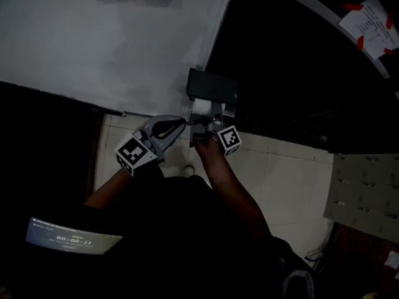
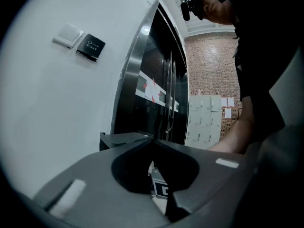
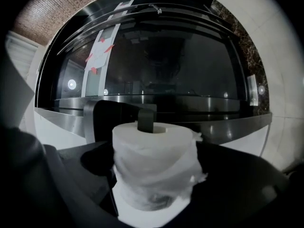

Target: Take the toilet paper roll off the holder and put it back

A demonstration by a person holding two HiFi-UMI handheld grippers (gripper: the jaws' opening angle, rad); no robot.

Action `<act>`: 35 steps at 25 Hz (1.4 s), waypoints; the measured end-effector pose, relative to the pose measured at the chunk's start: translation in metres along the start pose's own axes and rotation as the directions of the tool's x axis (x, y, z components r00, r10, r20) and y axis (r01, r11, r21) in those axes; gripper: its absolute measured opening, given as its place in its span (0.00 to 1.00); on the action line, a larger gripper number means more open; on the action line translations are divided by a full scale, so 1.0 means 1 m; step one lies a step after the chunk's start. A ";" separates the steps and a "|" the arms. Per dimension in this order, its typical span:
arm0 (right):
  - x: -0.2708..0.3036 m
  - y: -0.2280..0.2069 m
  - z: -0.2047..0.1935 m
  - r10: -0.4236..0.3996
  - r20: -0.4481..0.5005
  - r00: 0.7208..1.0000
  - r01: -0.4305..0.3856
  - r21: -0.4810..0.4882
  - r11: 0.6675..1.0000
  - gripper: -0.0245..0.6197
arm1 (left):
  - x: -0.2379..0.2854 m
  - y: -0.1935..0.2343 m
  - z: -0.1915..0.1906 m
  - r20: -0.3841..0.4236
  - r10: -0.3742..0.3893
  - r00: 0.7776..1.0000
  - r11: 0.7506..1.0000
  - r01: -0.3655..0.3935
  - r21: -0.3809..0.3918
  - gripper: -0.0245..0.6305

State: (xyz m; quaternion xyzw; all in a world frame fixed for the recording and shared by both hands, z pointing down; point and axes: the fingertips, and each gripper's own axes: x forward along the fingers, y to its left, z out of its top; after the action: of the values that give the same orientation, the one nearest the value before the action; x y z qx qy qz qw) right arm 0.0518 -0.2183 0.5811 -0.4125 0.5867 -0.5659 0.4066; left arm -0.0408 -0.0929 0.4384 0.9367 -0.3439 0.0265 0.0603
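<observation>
A white toilet paper roll [image 3: 154, 167] stands between the jaws of my right gripper [image 3: 154, 151], which is shut on it. The black holder's peg [image 3: 146, 119] sits in the roll's core, with the holder's back plate [image 3: 105, 115] behind. In the head view the roll [image 1: 199, 112] is just below the dark holder [image 1: 212, 86], and the right gripper [image 1: 204, 122] reaches up to it. My left gripper [image 1: 184, 123] points at the roll from the left, close beside it. Its jaws [image 2: 153, 140] meet at the tips with nothing between them.
The holder is mounted where a white wall [image 1: 112, 42] meets a steel-framed dark glass door [image 1: 299, 61]. A switch plate [image 2: 68, 34] and an exit sign [image 2: 91, 47] hang higher on the wall. Pale floor tiles [image 1: 293, 173] and grey lockers [image 1: 365, 189] lie to the right.
</observation>
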 end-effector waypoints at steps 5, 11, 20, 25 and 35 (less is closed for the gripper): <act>-0.022 -0.005 -0.008 -0.010 -0.043 0.999 0.010 -0.018 1.000 0.78 | 0.001 -0.002 -0.001 0.000 -0.010 1.000 1.000 0.010 0.003 0.04; -0.057 -0.013 -0.024 -0.038 -0.105 0.994 0.034 -0.031 0.999 0.78 | 0.003 -0.006 0.000 -0.002 -0.027 1.000 1.000 0.027 -0.005 0.04; -0.070 0.015 -0.021 0.000 -0.118 0.993 -0.017 -0.137 0.990 0.78 | 0.007 -0.008 -0.002 0.006 -0.050 0.999 0.999 0.050 0.003 0.04; -0.071 0.048 -0.009 0.032 -0.169 0.985 -0.102 -0.427 0.899 0.78 | 0.010 -0.008 0.001 0.011 -0.055 0.998 0.998 0.055 0.010 0.04; -0.084 0.120 -0.038 0.072 -0.452 0.889 -0.454 -0.851 0.263 0.78 | 0.013 -0.005 0.000 0.008 -0.052 0.999 0.999 0.052 0.012 0.04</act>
State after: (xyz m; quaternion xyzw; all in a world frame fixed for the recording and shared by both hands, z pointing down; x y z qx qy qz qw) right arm 0.0411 -0.1241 0.4629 -0.3660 0.9225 -0.0968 0.0752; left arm -0.0279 -0.0971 0.4386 0.9458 -0.3194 0.0233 0.0540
